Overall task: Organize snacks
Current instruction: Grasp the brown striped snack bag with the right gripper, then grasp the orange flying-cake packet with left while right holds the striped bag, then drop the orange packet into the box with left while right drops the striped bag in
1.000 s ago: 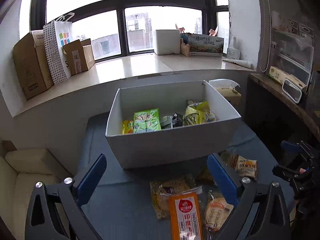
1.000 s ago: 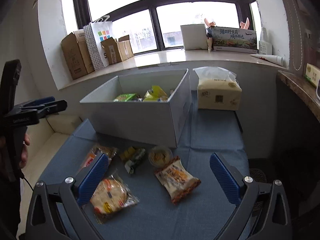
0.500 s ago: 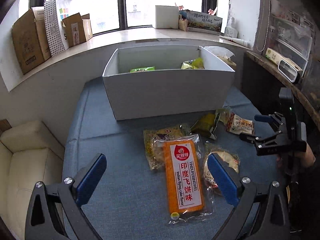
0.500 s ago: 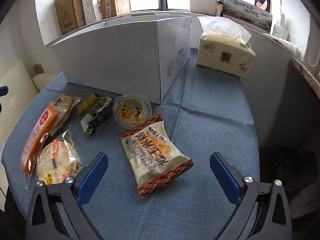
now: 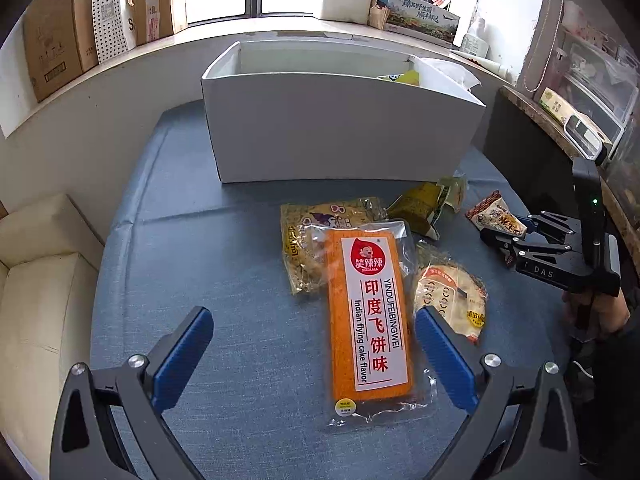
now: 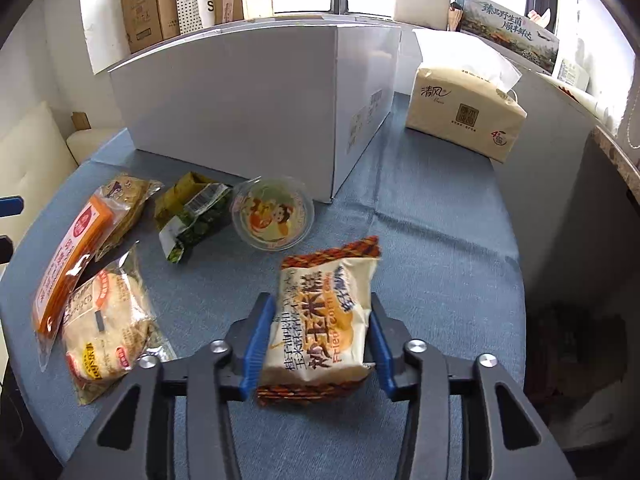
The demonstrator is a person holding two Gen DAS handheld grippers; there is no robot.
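My right gripper (image 6: 320, 332) is shut on a white fried corn snack bag (image 6: 324, 316), which also shows in the left wrist view (image 5: 494, 216) with the right gripper (image 5: 504, 240) on it. My left gripper (image 5: 314, 344) is open and empty, low over the blue cloth, with the orange Indian flying cake pack (image 5: 368, 312) between its fingers. A round cake pack (image 5: 452, 300), a yellow-brown bag (image 5: 312, 236), a green packet (image 5: 424, 204) and a clear jelly cup (image 6: 272, 216) lie nearby. The white box (image 5: 340, 132) stands behind them.
A tissue pack (image 6: 464, 112) lies right of the box. Cardboard boxes (image 5: 52, 44) stand on the window sill. A cream sofa (image 5: 36, 280) is at the left edge of the blue surface. A dark shelf (image 5: 560, 128) stands at the right.
My right gripper has moved down and closed on the corn snack bag. My left gripper has moved lower and closer to the orange pack.
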